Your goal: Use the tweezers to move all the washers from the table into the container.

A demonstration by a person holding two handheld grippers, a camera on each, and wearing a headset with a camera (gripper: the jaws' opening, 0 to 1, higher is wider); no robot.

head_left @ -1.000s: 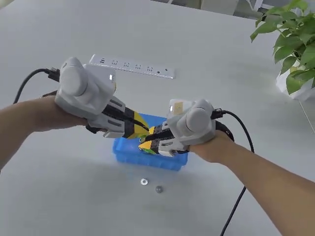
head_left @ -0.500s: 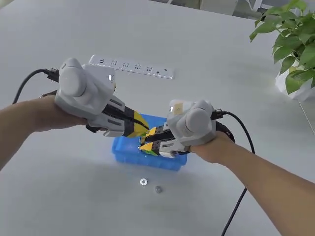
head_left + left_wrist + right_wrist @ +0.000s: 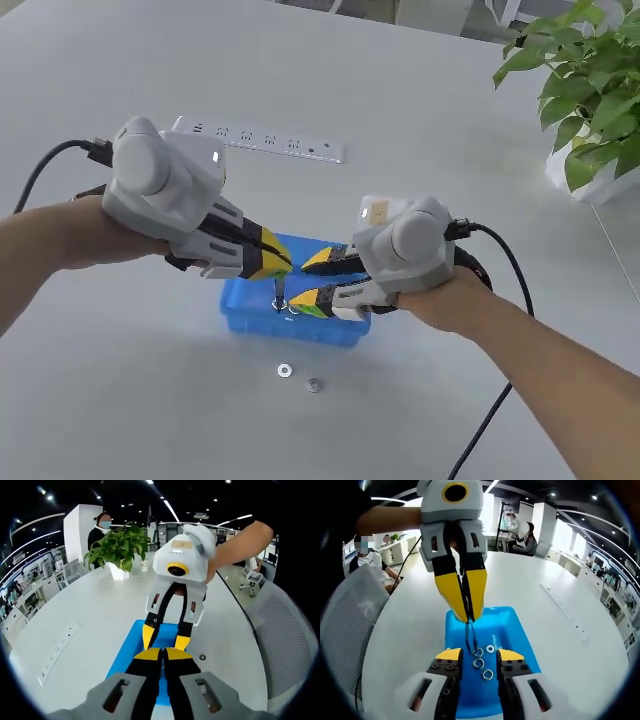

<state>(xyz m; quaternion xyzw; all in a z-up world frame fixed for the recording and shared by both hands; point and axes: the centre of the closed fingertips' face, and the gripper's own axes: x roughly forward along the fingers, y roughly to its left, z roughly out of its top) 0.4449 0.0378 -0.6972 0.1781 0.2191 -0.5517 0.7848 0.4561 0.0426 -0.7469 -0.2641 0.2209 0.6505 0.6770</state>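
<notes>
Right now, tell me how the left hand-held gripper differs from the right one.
The left hand-held gripper has its jaws shut; the right hand-held gripper has them open. The left grips tweezers pointing into the blue container; the right holds nothing. Both have yellow jaw tips and face each other over the container.

A: From the head we look steeply down on the table (image 3: pixel 450 130), close above the left gripper (image 3: pixel 280 265) and the right gripper (image 3: pixel 300 282).
B: From each gripper we look low along its jaws, facing the other gripper, very near.
A: All three of our views share the blue container (image 3: pixel 250 316).
</notes>
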